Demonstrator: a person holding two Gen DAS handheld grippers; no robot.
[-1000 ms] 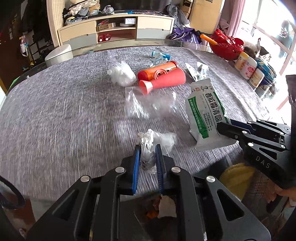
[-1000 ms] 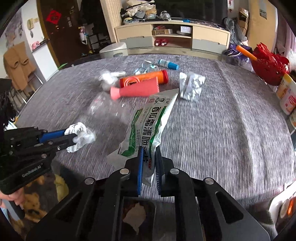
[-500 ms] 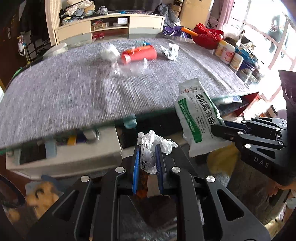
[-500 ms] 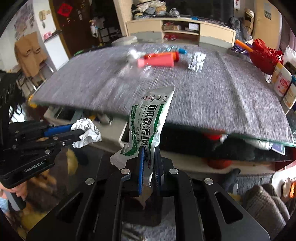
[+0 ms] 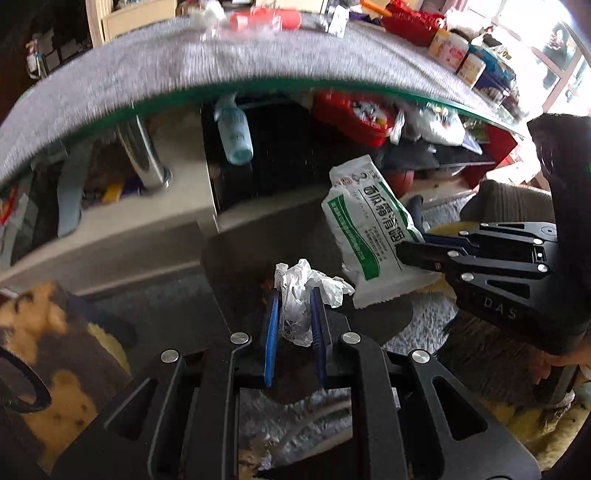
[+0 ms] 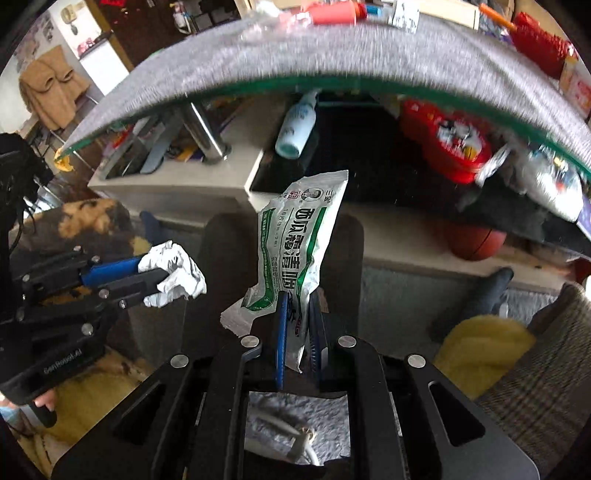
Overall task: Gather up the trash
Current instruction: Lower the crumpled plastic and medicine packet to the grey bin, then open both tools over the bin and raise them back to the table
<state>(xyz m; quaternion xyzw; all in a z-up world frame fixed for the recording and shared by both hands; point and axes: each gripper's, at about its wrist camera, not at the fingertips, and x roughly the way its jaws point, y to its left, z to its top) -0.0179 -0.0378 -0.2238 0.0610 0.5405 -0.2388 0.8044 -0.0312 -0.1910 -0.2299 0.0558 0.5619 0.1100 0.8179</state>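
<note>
Two pieces of trash are in transit below the bench (image 5: 258,66) edge: the left tool (image 5: 293,295) clenches a crumpled white wrapper (image 5: 301,295), the right tool (image 6: 297,314) a green-and-white sachet (image 6: 295,254). Just beneath both sits a dark bin (image 5: 236,266); the next move likely calls for release over it.

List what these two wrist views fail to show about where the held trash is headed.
- Bin: none identifiable; in both views the gripper bodies block the floor below the crumpled white wrapper and green-and-white packet.
- Packet's lower end: right wrist view, hidden between the right hand-held gripper fingers.
- Tabletop trash: left wrist view, blurred and cut by the top edge.
</note>
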